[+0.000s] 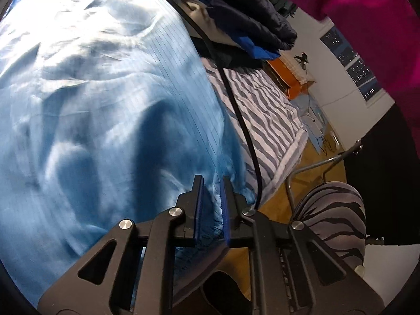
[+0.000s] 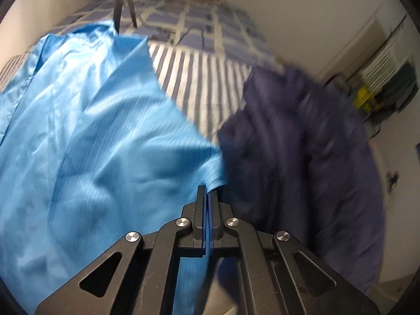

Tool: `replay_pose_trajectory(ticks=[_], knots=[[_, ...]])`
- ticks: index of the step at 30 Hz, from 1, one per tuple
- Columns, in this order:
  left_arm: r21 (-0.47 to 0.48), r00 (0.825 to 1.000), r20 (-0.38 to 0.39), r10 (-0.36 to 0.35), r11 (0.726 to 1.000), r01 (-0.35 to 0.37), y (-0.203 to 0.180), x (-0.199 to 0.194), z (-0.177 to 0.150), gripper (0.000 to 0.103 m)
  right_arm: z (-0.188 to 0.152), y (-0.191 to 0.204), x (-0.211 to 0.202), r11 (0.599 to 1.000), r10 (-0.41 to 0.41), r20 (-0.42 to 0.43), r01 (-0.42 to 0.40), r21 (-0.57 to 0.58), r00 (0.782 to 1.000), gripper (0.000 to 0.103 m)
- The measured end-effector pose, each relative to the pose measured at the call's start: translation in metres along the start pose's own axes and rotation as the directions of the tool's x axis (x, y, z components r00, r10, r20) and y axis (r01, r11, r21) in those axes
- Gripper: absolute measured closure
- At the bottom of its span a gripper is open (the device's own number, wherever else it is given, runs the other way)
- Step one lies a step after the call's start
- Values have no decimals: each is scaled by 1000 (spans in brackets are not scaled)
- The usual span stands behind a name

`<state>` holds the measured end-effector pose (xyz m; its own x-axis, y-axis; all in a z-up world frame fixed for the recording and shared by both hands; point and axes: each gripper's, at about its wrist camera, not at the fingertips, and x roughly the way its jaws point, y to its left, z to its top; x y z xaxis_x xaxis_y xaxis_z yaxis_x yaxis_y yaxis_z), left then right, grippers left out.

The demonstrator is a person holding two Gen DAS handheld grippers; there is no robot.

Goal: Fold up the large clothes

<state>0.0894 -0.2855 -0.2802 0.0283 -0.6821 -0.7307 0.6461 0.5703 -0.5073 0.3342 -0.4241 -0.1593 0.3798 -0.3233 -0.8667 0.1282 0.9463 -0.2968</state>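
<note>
So the big light-blue garment (image 2: 86,136) is spread over the striped bedspread (image 2: 199,78), and both grippers are down at its near edge. The right gripper (image 2: 207,197) has its fingers pressed together on a corner of the hem, with the cloth fanning away from the tips toward 10 and 11 o'clock. The left gripper (image 1: 212,183) has its fingers a little apart with blue fabric sitting in the gap; looks like it's straddling the edge, but I can't tell if it's really biting. From there the garment runs off toward 11 o'clock, so its long axis goes away from both hands up the bed.

My guess: the next move is carrying this near edge toward the far end, so both grips matter, and the left one seems the weaker.

A dark navy jacket (image 2: 302,157) lies just beside the right gripper at 2 o'clock, touching the blue hem. No containers anywhere. A black cable (image 1: 231,99) crosses the bedspread in the left view.
</note>
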Motion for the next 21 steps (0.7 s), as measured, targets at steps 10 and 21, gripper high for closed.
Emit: replay_pose_trajectory(ticks=[10,21], knots=[[-27,999,-9,-41,999,41,-12,17,12,95,1,19,14,986,-103,-1,102,-129,995,103],[-49,996,87,24,999,-20,6,-60,-16,95,-30,-28,-87,988,156,133,-151,-44,979,89]])
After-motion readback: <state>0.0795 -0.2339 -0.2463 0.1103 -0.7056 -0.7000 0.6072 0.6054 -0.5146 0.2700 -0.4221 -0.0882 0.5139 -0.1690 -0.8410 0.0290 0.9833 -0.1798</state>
